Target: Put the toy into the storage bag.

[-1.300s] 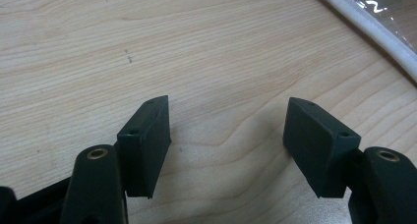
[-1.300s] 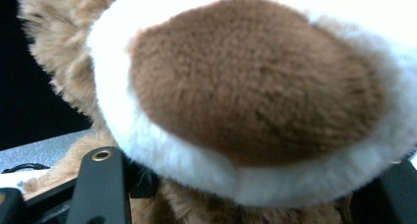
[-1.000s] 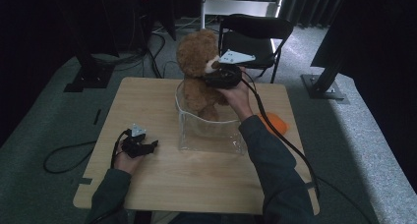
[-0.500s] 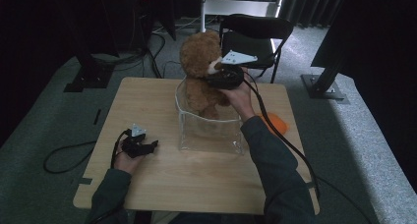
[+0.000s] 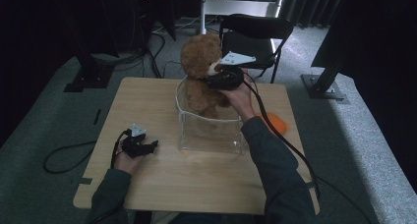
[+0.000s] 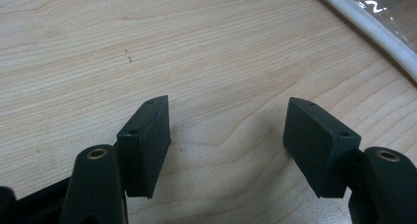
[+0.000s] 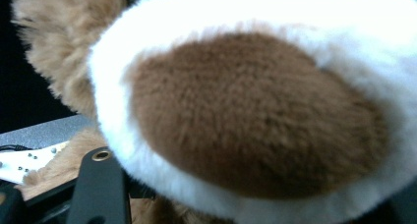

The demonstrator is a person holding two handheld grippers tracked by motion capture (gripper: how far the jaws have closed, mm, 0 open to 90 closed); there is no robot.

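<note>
Right gripper (image 5: 216, 78) fingers clamp the teddy bear (image 5: 201, 76) at its muzzle — we hold it upright over the clear bin (image 5: 209, 130). Left gripper (image 5: 140, 146) rests on the surface (image 5: 196, 180), fingers apart — idle.

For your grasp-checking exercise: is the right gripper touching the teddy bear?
Touching: in the right gripper view the teddy bear presses against the right gripper.

Your teddy bear (image 5: 201, 71) is shaggy brown plush, with a white furry rim around a darker patch seen close in your right gripper view. The bin (image 5: 209, 130) looks like clear glossy plastic. Your surface (image 5: 147, 184) is pale, matt, grained wood; your left gripper's fingers (image 6: 147, 140) are matt black plastic
</note>
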